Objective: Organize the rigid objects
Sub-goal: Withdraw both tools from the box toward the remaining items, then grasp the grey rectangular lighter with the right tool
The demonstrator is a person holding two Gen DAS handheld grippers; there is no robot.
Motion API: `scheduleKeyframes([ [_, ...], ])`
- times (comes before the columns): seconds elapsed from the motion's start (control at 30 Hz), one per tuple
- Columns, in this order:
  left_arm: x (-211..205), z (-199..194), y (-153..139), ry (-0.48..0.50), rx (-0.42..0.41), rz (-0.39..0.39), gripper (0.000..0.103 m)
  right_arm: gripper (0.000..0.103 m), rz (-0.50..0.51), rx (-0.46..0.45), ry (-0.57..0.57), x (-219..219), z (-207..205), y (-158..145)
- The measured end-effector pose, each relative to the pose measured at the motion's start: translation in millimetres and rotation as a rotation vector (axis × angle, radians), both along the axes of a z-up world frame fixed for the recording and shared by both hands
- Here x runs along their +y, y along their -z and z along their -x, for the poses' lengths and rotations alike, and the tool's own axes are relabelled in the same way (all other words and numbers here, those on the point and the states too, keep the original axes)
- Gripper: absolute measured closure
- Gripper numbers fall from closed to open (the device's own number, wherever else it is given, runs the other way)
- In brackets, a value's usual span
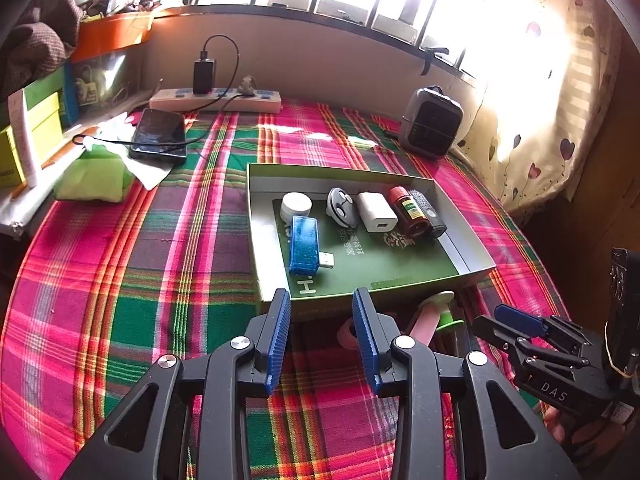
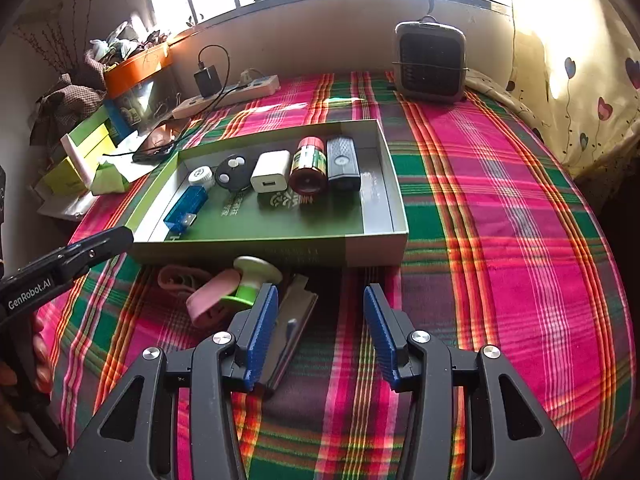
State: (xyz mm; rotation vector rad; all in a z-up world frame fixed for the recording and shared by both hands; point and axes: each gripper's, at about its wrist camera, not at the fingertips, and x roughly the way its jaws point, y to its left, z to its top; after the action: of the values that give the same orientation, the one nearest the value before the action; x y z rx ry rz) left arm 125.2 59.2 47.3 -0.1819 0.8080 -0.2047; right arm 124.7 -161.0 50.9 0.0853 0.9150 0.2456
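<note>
A shallow green box lies on the plaid cloth. In it sit a blue USB stick, a white round cap, a grey round fob, a white charger cube, a red-capped brown bottle and a black remote. In front of the box lie a pink strap with a green-and-white spool and a flat grey packet. My left gripper is open and empty before the box. My right gripper is open and empty beside the packet.
A power strip with a black charger, a phone, a green tissue pack and boxes stand at back left. A grey heater stands at the back right. A curtain hangs on the right.
</note>
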Motion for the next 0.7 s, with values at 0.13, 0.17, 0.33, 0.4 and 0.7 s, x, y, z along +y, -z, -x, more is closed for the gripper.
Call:
scheduleKeyframes([
  [0.13, 2.7, 7.3, 1.0, 0.003, 0.002, 0.008, 0.071, 0.057, 0.007, 0.005, -0.010, 6.1, 9.3, 2.9],
  [0.17, 3.0, 8.7, 1.8, 0.005, 0.004, 0.009, 0.071, 0.057, 0.008, 0.008, -0.015, 8.6, 11.2, 4.1],
  [0.33, 3.2, 12.8, 7.5, 0.024, 0.018, 0.008, 0.071, 0.057, 0.037, 0.031, -0.015, 20.3, 12.4, 11.8],
  [0.4, 4.0, 12.8, 10.5, 0.028, 0.027, 0.009, 0.071, 0.057, 0.048, 0.037, -0.009, 22.2, 12.3, 14.7],
  [0.7, 2.1, 9.5, 20.2, 0.058, 0.062, 0.017, 0.066, 0.057, 0.107, 0.038, -0.011, 32.0, 11.4, 20.6],
])
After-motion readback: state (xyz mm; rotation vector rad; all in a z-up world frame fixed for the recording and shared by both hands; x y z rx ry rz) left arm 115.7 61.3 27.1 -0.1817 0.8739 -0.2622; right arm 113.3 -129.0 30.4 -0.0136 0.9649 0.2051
